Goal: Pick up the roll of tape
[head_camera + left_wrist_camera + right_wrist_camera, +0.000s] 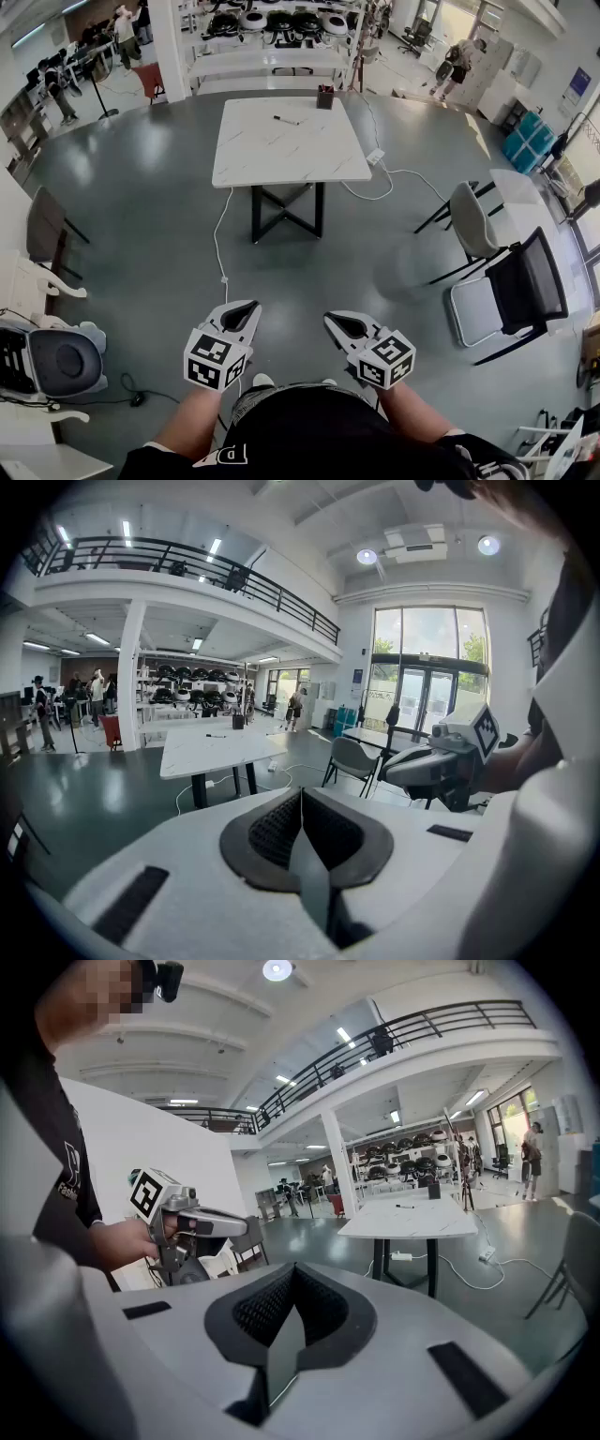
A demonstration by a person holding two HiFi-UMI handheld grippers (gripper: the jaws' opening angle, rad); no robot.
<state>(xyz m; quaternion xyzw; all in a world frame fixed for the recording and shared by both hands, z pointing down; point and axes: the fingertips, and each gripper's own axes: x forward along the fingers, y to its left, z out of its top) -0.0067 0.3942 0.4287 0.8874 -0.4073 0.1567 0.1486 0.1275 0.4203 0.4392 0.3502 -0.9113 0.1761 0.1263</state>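
Your left gripper [246, 306] and right gripper [330, 320] are held side by side, a little apart, low over the grey floor [141, 197]. Each has its jaws pressed together on nothing. Well ahead stands the white table [281, 159]. A marker [286, 120] lies near its far edge, and a dark container [325, 97] stands at its far right corner. The roll of tape cannot be made out at this range.

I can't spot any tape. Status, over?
Left gripper, right gripper: shut, empty. Tape roll: not in view. White rectangular table ahead, white cable trailing beneath.
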